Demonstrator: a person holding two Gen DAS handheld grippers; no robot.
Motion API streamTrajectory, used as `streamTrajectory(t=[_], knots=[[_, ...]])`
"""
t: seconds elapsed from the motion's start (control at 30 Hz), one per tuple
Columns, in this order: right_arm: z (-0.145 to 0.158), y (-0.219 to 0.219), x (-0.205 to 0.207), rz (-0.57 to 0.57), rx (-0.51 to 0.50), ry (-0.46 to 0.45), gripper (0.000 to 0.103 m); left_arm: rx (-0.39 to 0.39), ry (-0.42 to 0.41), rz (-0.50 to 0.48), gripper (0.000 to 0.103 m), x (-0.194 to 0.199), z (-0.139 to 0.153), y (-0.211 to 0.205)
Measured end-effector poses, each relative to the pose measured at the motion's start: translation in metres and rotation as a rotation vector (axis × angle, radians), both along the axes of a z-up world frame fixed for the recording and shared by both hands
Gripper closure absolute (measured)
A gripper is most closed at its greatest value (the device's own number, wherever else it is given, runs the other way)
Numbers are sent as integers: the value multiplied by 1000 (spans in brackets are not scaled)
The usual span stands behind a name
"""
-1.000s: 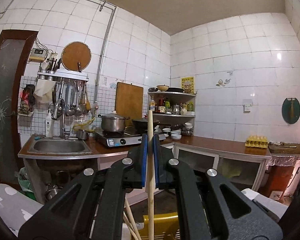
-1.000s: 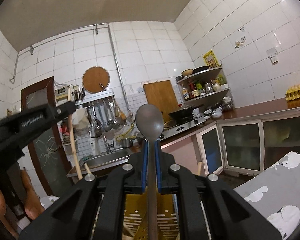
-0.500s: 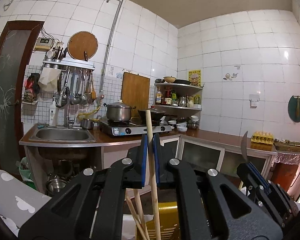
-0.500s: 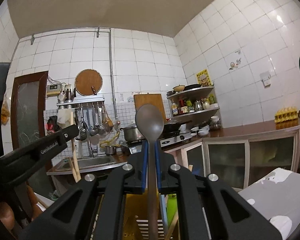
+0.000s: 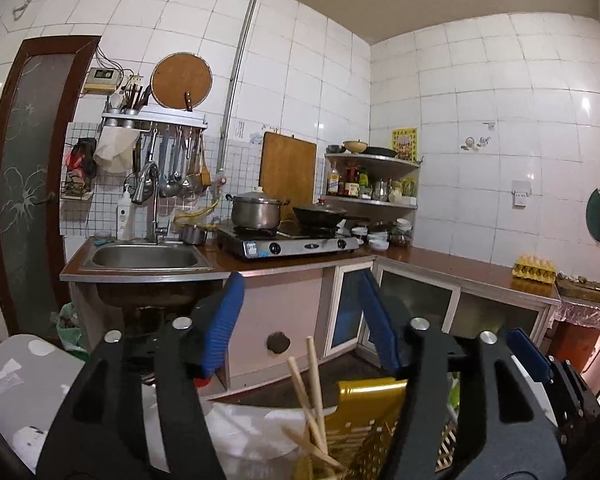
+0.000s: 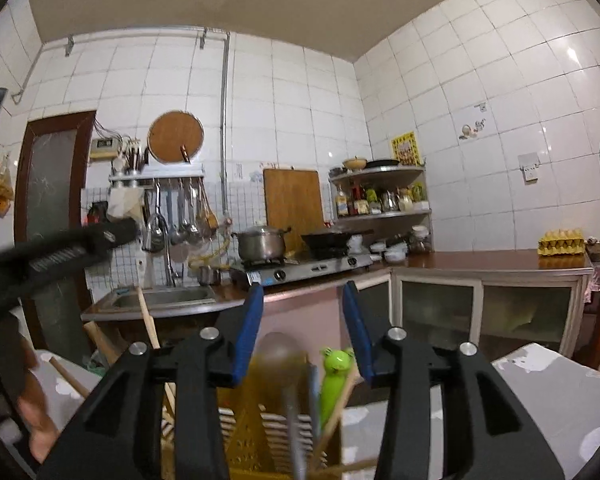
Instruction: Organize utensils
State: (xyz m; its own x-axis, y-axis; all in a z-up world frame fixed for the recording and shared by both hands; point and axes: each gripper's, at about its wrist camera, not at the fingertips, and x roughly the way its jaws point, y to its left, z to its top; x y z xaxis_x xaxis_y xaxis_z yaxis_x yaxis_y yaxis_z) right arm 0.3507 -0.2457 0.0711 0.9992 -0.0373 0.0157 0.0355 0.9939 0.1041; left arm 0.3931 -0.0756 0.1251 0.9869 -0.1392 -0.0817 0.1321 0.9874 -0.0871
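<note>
Utensils stand gathered in a yellow slotted holder (image 6: pixel 256 436) low in both wrist views, directly under the two grippers. In the right wrist view a grey spoon (image 6: pixel 278 354) stands bowl-up in the holder, blurred, with a green frog-topped utensil (image 6: pixel 334 380) just beside it on the right and a wooden stick (image 6: pixel 340 400) leaning against that. More wooden handles (image 6: pixel 148 320) rise at the holder's left side. The right gripper (image 6: pixel 302 328) has its blue-padded jaws spread wide, with the spoon's bowl sitting in the gap between them and touching neither pad.

In the left wrist view two chopsticks (image 5: pixel 314 384) lean out of the holder (image 5: pixel 364 408), crossing near their lower ends. The left gripper (image 5: pixel 300 320) also has its jaws spread apart, and the chopstick tips reach up into the open space between them without contact. The other gripper's blue pad shows at the lower right edge of this view.

A grey cloth with white shapes (image 5: pixel 24 396) covers the surface around the holder. Beyond, a kitchen worktop (image 5: pixel 440 260) carries a steel sink (image 5: pixel 144 258), a gas stove (image 5: pixel 288 242) with a lidded pot (image 5: pixel 256 210) and a dark wok (image 5: pixel 320 214), and a tray of eggs (image 5: pixel 534 266).
</note>
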Motion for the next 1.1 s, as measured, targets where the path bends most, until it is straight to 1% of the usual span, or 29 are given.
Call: streamTrajectory(t=[0.07, 0.1, 0.13, 0.2, 0.27, 0.33, 0.37, 0.4, 0.53, 0.6, 0.63, 0.73, 0.8, 0.9, 1.0, 1.1], knots=[[6, -6, -10, 0, -1, 20, 59, 8, -8, 10, 25, -14, 9, 8], [10, -10, -15, 11, 3, 25, 52, 10, -17, 17, 21, -23, 14, 12], [14, -15, -23, 29, 18, 29, 49, 11, -23, 23, 15, -31, 18, 17], [21, -23, -34, 29, 50, 37, 47, 5, -22, 25, 13, -50, 27, 27], [28, -29, -49, 28, 76, 42, 47, 10, 2, 13, 10, -65, 34, 34], [34, -33, -65, 27, 79, 44, 45, 22, 5, 7, 6, -85, 38, 42], [36, -34, -76, 24, 69, 46, 42, 23, 1, 10, 5, -94, 39, 45], [37, -33, -86, 20, 58, 50, 36, 26, -1, 9, 5, -106, 40, 50], [36, -33, -121, -4, 29, 78, 33, 35, 12, -10, 5, -149, 37, 61], [32, -33, -138, -4, 39, 115, 25, 37, 23, -22, 5, -167, 32, 63], [28, -32, -149, -2, 42, 136, 22, 45, 32, -36, 5, -179, 28, 64], [19, -27, -176, -14, 25, 171, 20, 63, 33, -35, 5, -211, 15, 66], [12, -22, -193, -12, 21, 194, 9, 67, 27, -26, 5, -230, 6, 69], [-1, -14, -219, 10, 32, 224, 4, 51, 51, -5, 5, -258, -13, 76], [-17, -4, -244, 22, 31, 277, 4, 33, 97, 0, 5, -279, -32, 83], [-32, 5, -260, 25, 24, 306, 4, 66, 100, 22, 5, -301, -51, 84]])
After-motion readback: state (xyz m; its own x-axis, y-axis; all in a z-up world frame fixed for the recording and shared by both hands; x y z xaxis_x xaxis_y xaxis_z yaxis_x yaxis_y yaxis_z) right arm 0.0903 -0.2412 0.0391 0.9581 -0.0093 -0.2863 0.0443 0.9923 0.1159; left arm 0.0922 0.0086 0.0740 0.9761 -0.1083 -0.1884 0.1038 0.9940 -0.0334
